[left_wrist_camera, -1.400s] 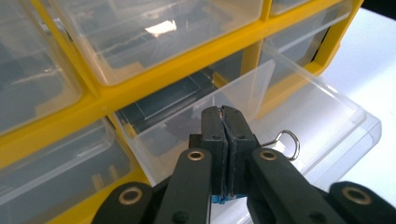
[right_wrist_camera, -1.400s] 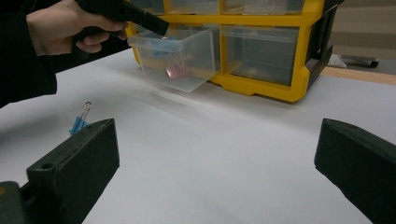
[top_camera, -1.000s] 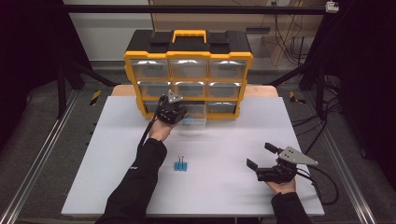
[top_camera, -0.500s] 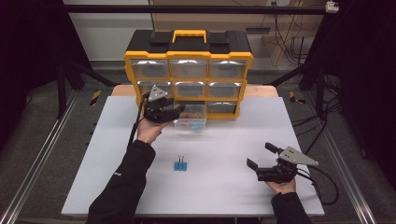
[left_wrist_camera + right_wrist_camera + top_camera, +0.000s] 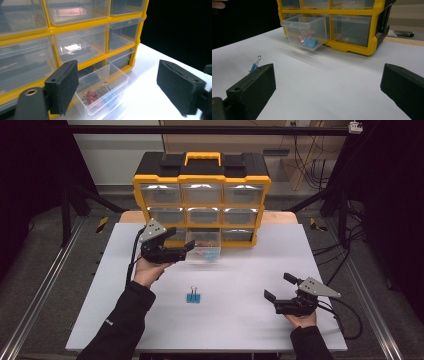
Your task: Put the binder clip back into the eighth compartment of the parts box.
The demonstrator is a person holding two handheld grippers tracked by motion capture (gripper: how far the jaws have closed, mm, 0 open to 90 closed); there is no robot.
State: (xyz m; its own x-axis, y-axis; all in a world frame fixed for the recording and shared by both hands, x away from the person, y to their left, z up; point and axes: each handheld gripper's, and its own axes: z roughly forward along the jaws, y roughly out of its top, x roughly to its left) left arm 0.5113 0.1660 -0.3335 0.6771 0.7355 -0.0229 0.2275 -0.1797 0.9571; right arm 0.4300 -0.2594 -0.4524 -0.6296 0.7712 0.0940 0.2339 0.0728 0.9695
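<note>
A yellow organiser (image 5: 202,174) with clear drawers stands at the back of the white table. Its bottom middle drawer (image 5: 205,249) is pulled out and holds red and blue binder clips (image 5: 98,96). My left gripper (image 5: 186,249) hovers just left of that drawer, pointing at it. Its jaws have just been opening and stand wide with nothing between them (image 5: 120,83). A lone blue binder clip (image 5: 193,297) lies mid-table, also in the right gripper view (image 5: 254,66). My right gripper (image 5: 279,286) rests open near the front right, aimed at the drawer (image 5: 305,31).
The organiser's other drawers (image 5: 80,47) are pushed in. A bare white tabletop (image 5: 240,320) lies between the two grippers. Metal rails (image 5: 40,290) run along both sides of the table, and cables trail behind the right hand.
My left gripper has let go of the drawer front, opened its jaws and drawn back to the left and upward. The right gripper has stayed put.
</note>
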